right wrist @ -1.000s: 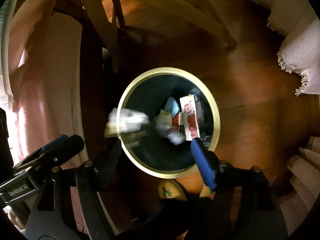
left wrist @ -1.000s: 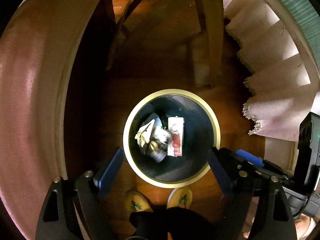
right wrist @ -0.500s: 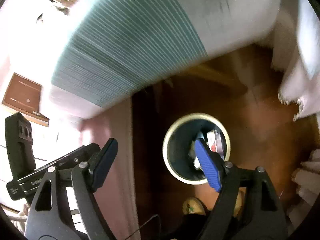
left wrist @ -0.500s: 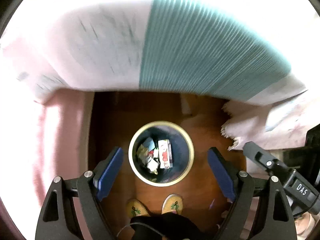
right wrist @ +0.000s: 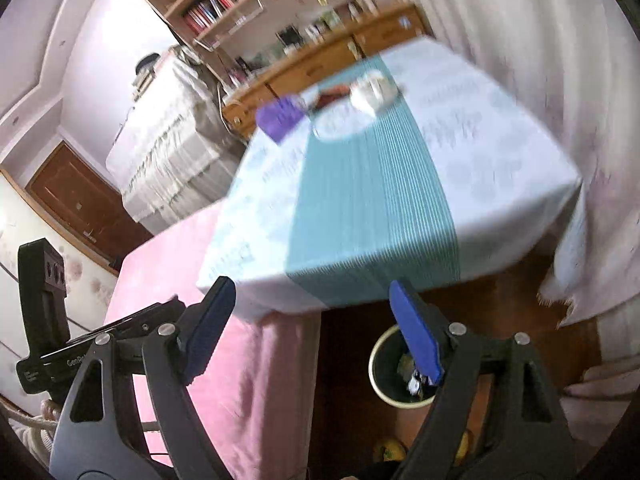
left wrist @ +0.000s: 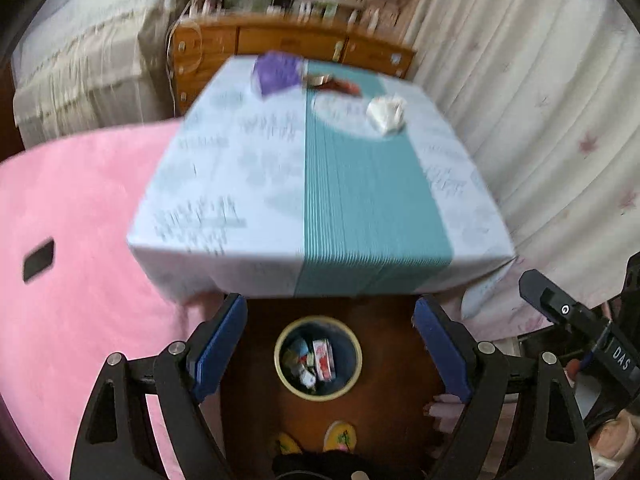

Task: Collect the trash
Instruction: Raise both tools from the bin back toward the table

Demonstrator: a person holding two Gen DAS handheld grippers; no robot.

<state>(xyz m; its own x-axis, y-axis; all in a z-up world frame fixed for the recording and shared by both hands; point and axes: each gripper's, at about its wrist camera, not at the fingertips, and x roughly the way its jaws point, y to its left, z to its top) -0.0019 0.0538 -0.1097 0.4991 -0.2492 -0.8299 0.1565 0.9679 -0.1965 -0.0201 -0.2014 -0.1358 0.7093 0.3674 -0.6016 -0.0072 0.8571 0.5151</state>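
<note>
Both grippers have risen from the round cream-rimmed waste bin [left wrist: 318, 358] to table height, left gripper [left wrist: 330, 346] and right gripper [right wrist: 310, 330] gaping empty, the right's jaws having just widened. Remaining crumpled white paper wad [left wrist: 386, 114] lies far across the teal-striped tablecloth [left wrist: 360, 200], toward one o'clock from the left claw and twelve from the right, neither clearly nearer.

A table [left wrist: 224, 184] stands in the middle, a runner [left wrist: 360, 200] laid along its length from the near edge to the far one. Toward the far edge lie three things — a box [left wrist: 278, 72] left of the runner, a crumpled wad [left wrist: 386, 114] at the runner's right side, and a small wrapper [left wrist: 340, 85] between them. On the floor before the table's near edge stands a bin [left wrist: 319, 358], with cartons and wrappers in it. A bed [left wrist: 72, 220] lies along the table's left side; curtains [left wrist: 540, 100] hang on its right. Behind the far edge stands a dresser [left wrist: 288, 40] — shelves above it.
</note>
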